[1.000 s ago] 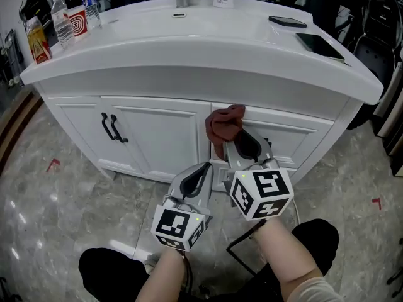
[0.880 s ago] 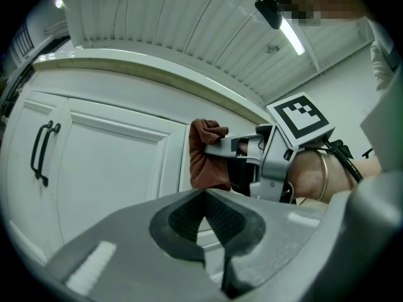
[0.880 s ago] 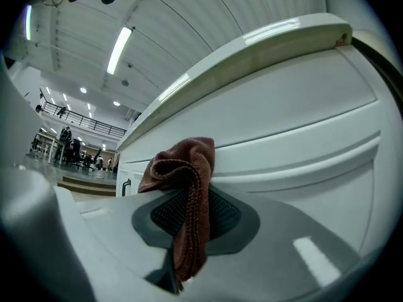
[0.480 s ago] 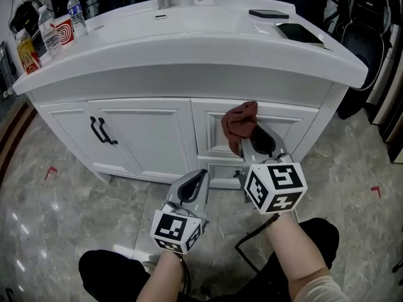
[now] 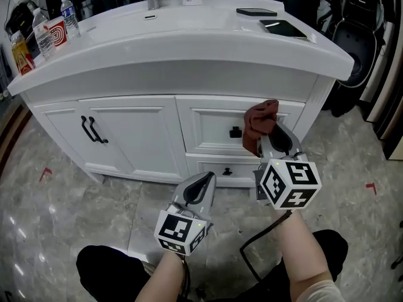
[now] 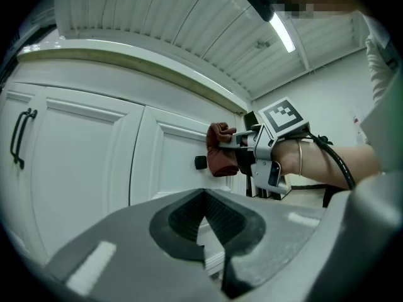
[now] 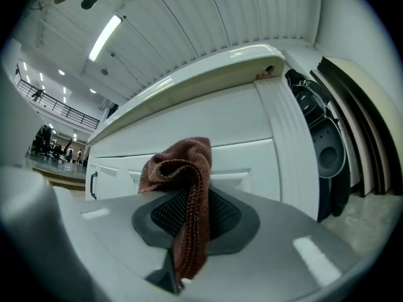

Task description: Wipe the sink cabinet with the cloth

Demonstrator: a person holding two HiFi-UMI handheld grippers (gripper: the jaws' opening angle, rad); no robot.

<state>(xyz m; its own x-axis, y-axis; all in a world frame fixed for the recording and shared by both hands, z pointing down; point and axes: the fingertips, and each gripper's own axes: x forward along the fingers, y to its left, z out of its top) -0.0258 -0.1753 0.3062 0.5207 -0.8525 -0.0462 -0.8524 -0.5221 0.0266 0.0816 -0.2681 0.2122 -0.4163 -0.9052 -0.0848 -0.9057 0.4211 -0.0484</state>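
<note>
At cabinet [image 5: 126,137] front, right end. Item: cloth [image 5: 260,126], brown, bunched, pinched in my right gripper [image 5: 269,138]; its fingers [image 7: 252,231] clamp a hanging fold. Position: against the upper drawer [image 5: 211,123], just right of the knob [image 5: 235,132]. Left gripper [image 5: 205,180]: fingers pressed together, empty, held low. Handling, as I judge: keep the pinch firm, lead with the bunch, not the fingers; stroke level, skirting the knob.
</note>
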